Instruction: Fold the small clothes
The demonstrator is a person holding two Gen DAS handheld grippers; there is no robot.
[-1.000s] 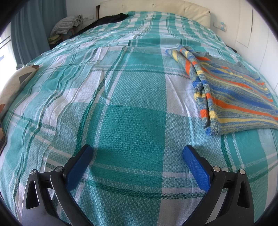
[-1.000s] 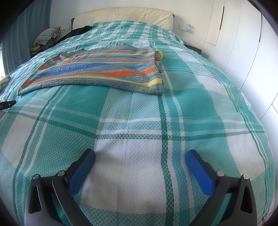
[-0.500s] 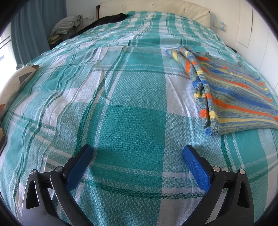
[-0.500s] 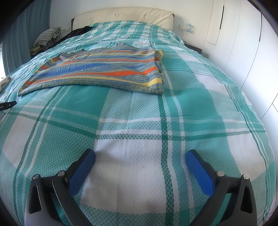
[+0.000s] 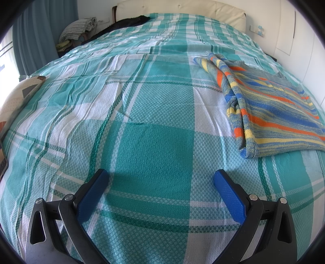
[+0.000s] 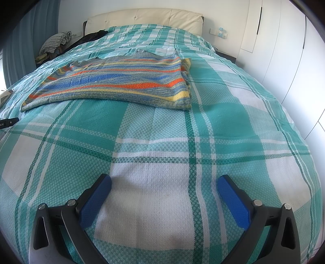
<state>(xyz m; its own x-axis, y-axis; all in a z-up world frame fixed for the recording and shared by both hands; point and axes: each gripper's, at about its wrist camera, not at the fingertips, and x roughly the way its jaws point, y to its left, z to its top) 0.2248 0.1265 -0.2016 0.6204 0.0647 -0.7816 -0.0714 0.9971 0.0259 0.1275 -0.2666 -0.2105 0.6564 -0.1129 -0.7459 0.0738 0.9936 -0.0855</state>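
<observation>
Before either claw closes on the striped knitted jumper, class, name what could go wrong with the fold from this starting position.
1. The striped knitted jumper has a sleeve bunched along one side; folding over it may trap a lump.
2. Both the left claw and the right claw are open over the teal and white checked bedspread; a low pinch could catch the spread too.
3. The soft bed may let the knit slide.

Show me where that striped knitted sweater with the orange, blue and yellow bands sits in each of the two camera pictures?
Left wrist view: the striped knitted sweater lies at the right, running off the right edge.
Right wrist view: the same sweater lies upper left of centre, spread flat across the bed.
Shared landmark: the cream padded headboard at the top of both.
</observation>
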